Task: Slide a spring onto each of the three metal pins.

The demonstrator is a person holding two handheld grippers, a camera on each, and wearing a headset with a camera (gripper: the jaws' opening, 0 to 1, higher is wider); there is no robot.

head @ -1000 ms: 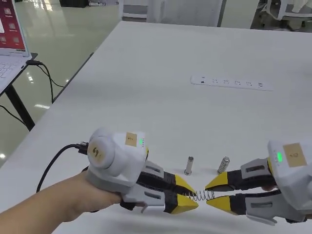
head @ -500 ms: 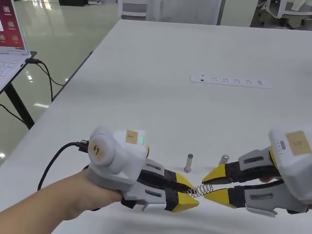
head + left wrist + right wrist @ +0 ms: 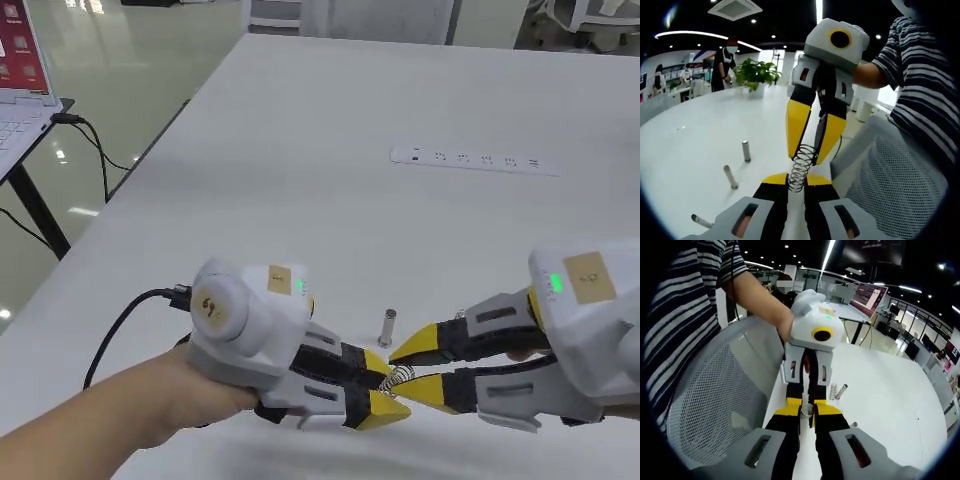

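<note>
Left gripper point(image 3: 796, 181) and right gripper point(image 3: 807, 415) fingers both clench the spring point(image 3: 801, 165), near a pin point(image 3: 387, 326) on the counter point(image 3: 350, 220).

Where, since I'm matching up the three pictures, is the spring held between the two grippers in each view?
Head view: spring low, right of centre, between the yellow fingers.
Left gripper view: spring just below centre, standing nearly upright.
Right gripper view: spring just below centre, seen end-on as a small ring.
Shared landmark: a bare metal pin standing on the table close to the spring.
</note>
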